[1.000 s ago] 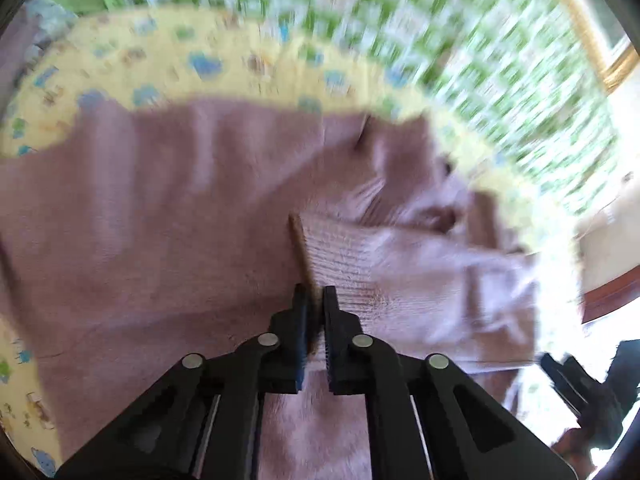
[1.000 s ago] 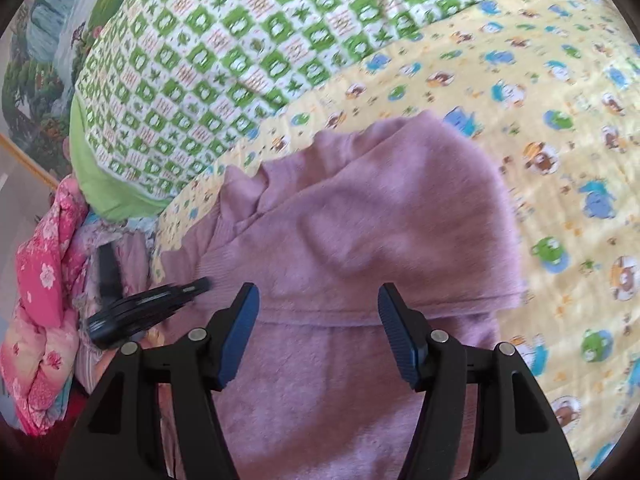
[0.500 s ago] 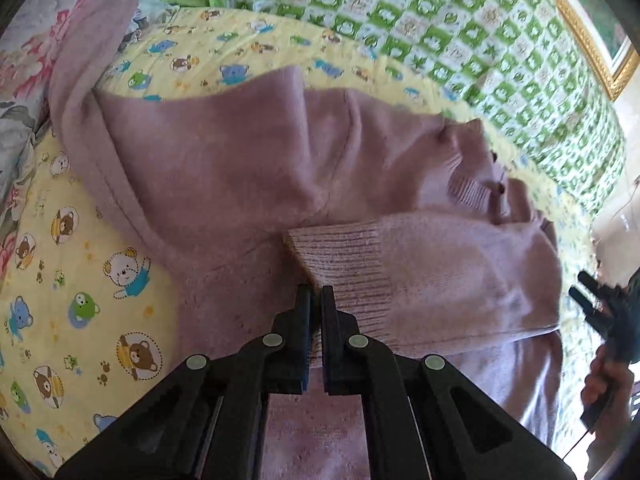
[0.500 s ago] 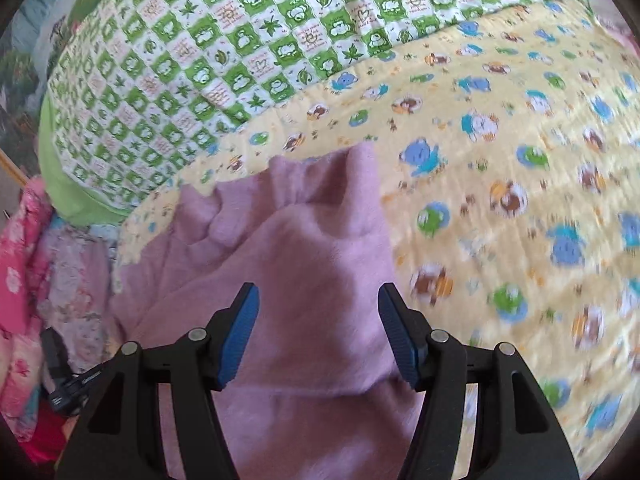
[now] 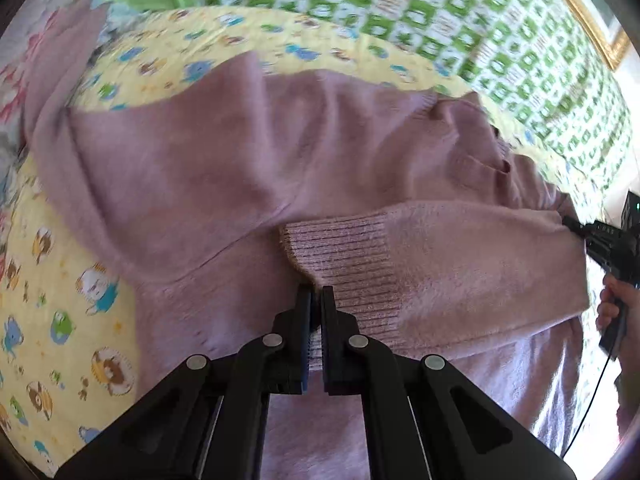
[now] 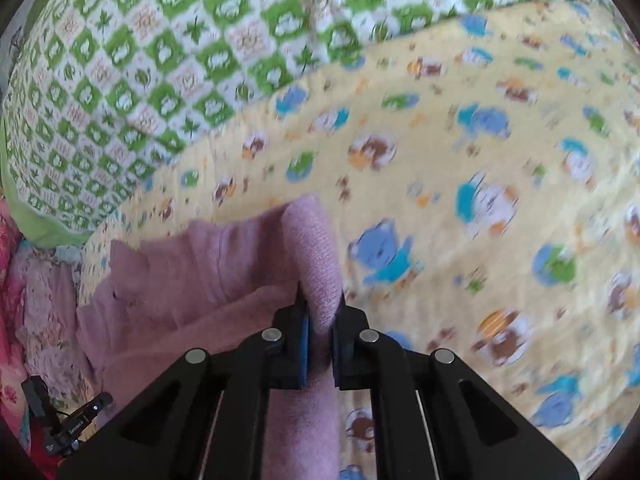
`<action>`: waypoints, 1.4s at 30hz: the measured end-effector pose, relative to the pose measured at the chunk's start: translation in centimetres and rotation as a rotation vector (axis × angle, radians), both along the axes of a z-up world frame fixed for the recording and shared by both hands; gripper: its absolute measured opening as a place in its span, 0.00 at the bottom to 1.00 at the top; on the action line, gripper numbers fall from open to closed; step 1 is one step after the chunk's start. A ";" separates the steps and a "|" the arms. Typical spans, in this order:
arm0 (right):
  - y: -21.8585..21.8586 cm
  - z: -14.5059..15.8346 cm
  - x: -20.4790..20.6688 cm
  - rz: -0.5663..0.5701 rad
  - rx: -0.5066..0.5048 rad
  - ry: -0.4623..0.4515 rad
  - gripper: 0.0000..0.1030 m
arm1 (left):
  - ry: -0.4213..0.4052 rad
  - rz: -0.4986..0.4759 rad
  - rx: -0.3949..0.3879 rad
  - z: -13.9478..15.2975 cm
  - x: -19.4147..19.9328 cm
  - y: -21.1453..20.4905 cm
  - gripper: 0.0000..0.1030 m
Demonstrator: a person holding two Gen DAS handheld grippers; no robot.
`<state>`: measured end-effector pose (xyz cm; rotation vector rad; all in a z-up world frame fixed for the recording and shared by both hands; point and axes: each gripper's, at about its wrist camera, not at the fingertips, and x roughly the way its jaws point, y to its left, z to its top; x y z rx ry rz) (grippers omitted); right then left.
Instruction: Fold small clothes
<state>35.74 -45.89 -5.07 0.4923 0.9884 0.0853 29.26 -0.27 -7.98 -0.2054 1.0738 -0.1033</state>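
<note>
Mauve fuzzy knit sweater (image 5: 224, 168) lies spread on the yellow cartoon-animal print sheet (image 5: 60, 312) of the bed, filling most of the left wrist view. One sleeve is folded across the body; its ribbed cuff (image 5: 344, 256) sits near the middle of the garment.

Left gripper (image 5: 316, 300): black fingers drawn nearly together, pinching the lower edge of the ribbed cuff between the pads.

Right gripper (image 6: 320, 304): fingers narrow, clamped on a raised ridge of the same sweater (image 6: 188, 280) at the garment's edge, where the knit meets bare sheet (image 6: 460, 200). Fabric stands up in a fold between the blue pads (image 6: 305, 340). In the left wrist view, the right gripper (image 5: 576, 226) meets the far end of the folded sleeve, with a hand (image 5: 616, 304) on its grip.

Green-and-white checked quilt (image 6: 160, 60) lies beyond the sheet along the far edge. Pink floral fabric (image 6: 12, 280) is bunched at the bed's left edge in the right wrist view. Both views show motion blur on the sheet.
</note>
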 end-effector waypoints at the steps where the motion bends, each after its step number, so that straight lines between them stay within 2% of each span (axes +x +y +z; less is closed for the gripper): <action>1: -0.3 -0.2 0.2 -0.001 -0.012 0.010 0.09 | 0.003 -0.012 0.024 -0.3 0.3 -0.6 0.02; 4: 0.0 -1.8 0.3 0.008 -0.039 0.053 0.11 | 0.016 -0.017 0.085 -1.5 0.7 -1.3 0.02; 6: 0.1 -1.8 0.2 -0.009 -0.033 0.065 0.17 | 0.012 -0.012 0.082 -1.6 0.6 -1.1 0.02; 7: 0.0 -1.5 -0.1 -0.028 -0.033 0.070 0.26 | 0.008 -0.014 0.093 -1.5 0.5 -1.1 0.02; 8: -0.1 -0.9 -0.6 -0.049 -0.033 0.066 0.40 | 0.005 -0.019 0.107 -1.4 0.4 -1.1 0.02; 10: 0.2 0.4 -1.7 -0.077 -0.027 0.033 0.55 | 0.008 -0.029 0.111 -1.2 0.1 -0.9 0.03; 11: 0.5 1.2 -2.5 -0.075 -0.011 0.001 0.57 | 0.014 -0.028 0.098 -1.0 -0.1 -0.6 0.03; 13: 1.5 2.2 -3.6 -0.045 0.017 -0.037 0.57 | 0.006 -0.003 0.070 -0.1 -0.8 0.6 0.06; 15: 2.8 2.8 -4.9 -0.011 0.047 -0.055 0.58 | -0.008 0.055 0.040 1.2 -1.4 2.7 0.13; 17: 4.6 3.0 -6.3 0.037 0.073 -0.061 0.59 | -0.020 0.113 0.016 2.1 -1.5 4.8 0.36; 19: 6.6 3.2 -7.4 0.085 0.082 -0.057 0.59 | -0.030 0.199 0.038 3.0 -1.1 7.5 0.50; 21: 8.2 3.0 -8.1 0.118 0.092 -0.043 0.59 | -0.037 0.260 0.063 3.7 -0.1 9.9 0.53; 22: 9.1 2.7 -8.6 0.137 0.103 -0.030 0.59 | -0.030 0.303 0.094 3.9 0.7 11.4 0.60; 24: 10.2 2.1 -9.3 0.161 0.113 -0.008 0.59 | -0.043 0.374 0.158 4.7 2.6 14.1 0.63; 26: 11.3 1.6 -9.8 0.192 0.114 0.016 0.59 | -0.051 0.420 0.217 5.4 4.4 15.9 0.77; 30: 12.1 0.7 -10.4 0.200 0.137 0.049 0.59 | -0.064 0.442 0.365 6.2 9.2 19.1 0.78; 33: 12.0 0.4 -10.7 0.198 0.141 0.069 0.59 | -0.003 0.438 0.476 5.1 13.3 20.1 0.78; 34: 12.0 0.4 -10.8 0.201 0.141 0.072 0.59 | 0.023 0.439 0.515 4.5 14.5 20.4 0.75; 36: 11.7 0.6 -10.9 0.204 0.138 0.068 0.59 | 0.062 0.425 0.536 3.6 16.0 21.1 0.40; 37: 11.5 0.7 -11.0 0.202 0.133 0.065 0.59 | 0.075 0.409 0.521 3.3 16.2 21.2 0.05; 38: 11.4 0.8 -11.0 0.199 0.130 0.062 0.59 | 0.074 0.389 0.505 3.3 16.3 21.0 0.08; 40: 10.9 1.2 -11.1 0.189 0.124 0.047 0.59 | 0.002 0.333 0.475 4.8 15.6 19.3 0.07; 42: 10.6 1.6 -11.2 0.176 0.123 0.035 0.59 | -0.107 0.245 0.394 8.1 13.8 15.9 0.06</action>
